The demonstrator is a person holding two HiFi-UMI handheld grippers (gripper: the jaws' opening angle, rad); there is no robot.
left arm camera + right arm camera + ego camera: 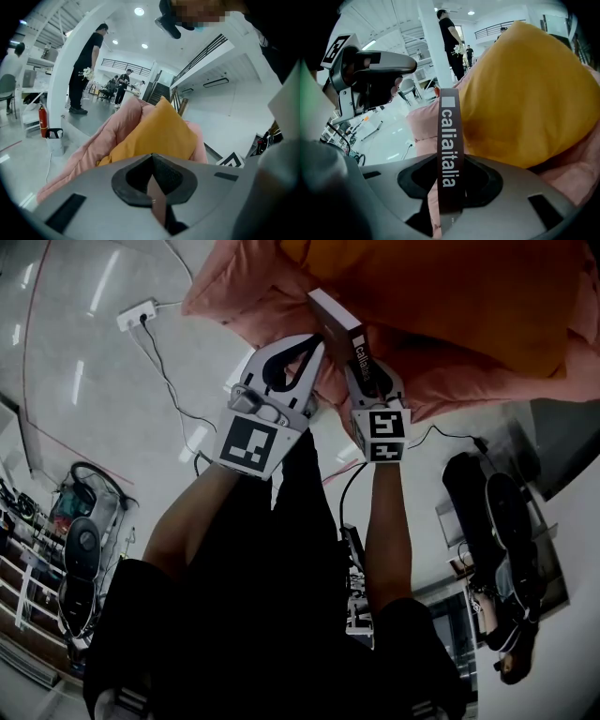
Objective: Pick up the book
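The pink blanket (234,292) fills the top of your head view, bunched on the pale floor (84,381), and its far side runs out of frame. An orange pillow (450,287) lies on it, cut off by the upper edge.

The book (337,320) is held up in front of both, with its dark lettered spine toward you and its white page edges on top. You can't make out whether it touches the blanket.

Your right gripper (364,360) pinches the book across the spine, one jaw on each cover. In the right gripper view the spine runs straight up out of the jaw opening. The book's lower end is hidden behind the gripper's body.

Your left gripper (317,343) comes in from the left, jaw tips pressed together right at the book's edge. In the left gripper view a thin pinkish-brown sliver shows between those tips. You can't tell whether it is the book's cover or the blanket seen through the gap.

A white power strip (138,313) lies on the floor left of the blanket, its cable trailing toward you.
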